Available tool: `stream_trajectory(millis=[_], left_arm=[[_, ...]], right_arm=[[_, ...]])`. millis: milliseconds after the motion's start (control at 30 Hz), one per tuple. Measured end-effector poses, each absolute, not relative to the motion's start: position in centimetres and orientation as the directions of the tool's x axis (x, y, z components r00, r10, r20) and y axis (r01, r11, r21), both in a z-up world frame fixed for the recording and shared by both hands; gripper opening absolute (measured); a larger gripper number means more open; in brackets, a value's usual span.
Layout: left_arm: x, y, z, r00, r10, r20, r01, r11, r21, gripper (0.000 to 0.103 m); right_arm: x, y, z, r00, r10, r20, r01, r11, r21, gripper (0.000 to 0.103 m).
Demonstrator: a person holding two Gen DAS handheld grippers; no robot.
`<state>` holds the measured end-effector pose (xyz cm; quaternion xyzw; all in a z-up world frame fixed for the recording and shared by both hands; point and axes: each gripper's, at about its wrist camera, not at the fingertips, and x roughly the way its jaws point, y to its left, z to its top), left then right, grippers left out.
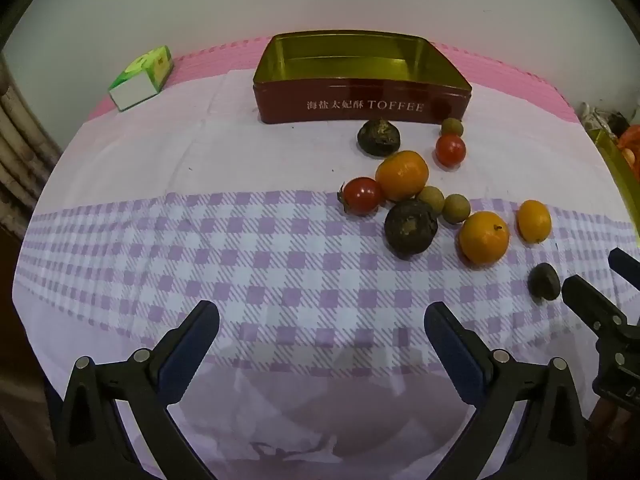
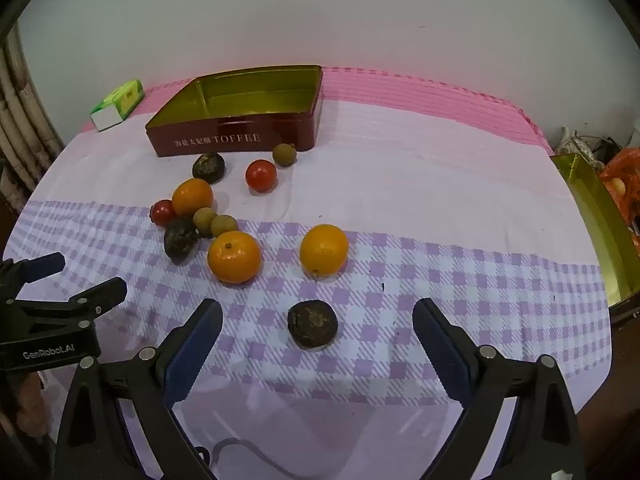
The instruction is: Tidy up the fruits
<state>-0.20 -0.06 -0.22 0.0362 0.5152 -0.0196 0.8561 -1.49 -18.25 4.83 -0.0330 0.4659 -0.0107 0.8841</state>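
Fruits lie scattered on the checked tablecloth: oranges (image 2: 234, 256) (image 2: 324, 250), red tomatoes (image 2: 261, 175), small tan longans (image 2: 224, 225) and dark wrinkled fruits (image 2: 313, 323). A red TOFFEE tin (image 2: 236, 136) with a gold inside stands open at the back; it also shows in the left wrist view (image 1: 360, 100). My right gripper (image 2: 318, 322) is open, low over the table, with a dark fruit between its fingertips, untouched. My left gripper (image 1: 322, 322) is open and empty over bare cloth, left of the fruit cluster (image 1: 404, 188).
A green and white small box (image 1: 142, 78) lies at the back left. A gold tin lid (image 2: 600, 224) and an orange bag (image 2: 620, 176) sit at the right table edge. A wall stands behind the table.
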Motion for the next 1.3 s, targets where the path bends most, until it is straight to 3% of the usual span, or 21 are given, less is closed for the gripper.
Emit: stream_trajectory(millis=[367,1300], left_arm=[[-0.6,0.0,0.5,0.443,-0.024,-0.896,0.115,0.993,0.030,0.102],[-1.5,1.4,1.2,0.456,-0.010,-0.890,0.084,0.996,0.032,0.102]], right_arm=[[-1.4,-17.9,4.2,0.551,-0.052,-0.833,-0.029,0.996,-0.081,0.085],[-2.5,-18.0,4.3,0.576,-0.041,-0.817,-0.038,0.996,-0.076,0.085]])
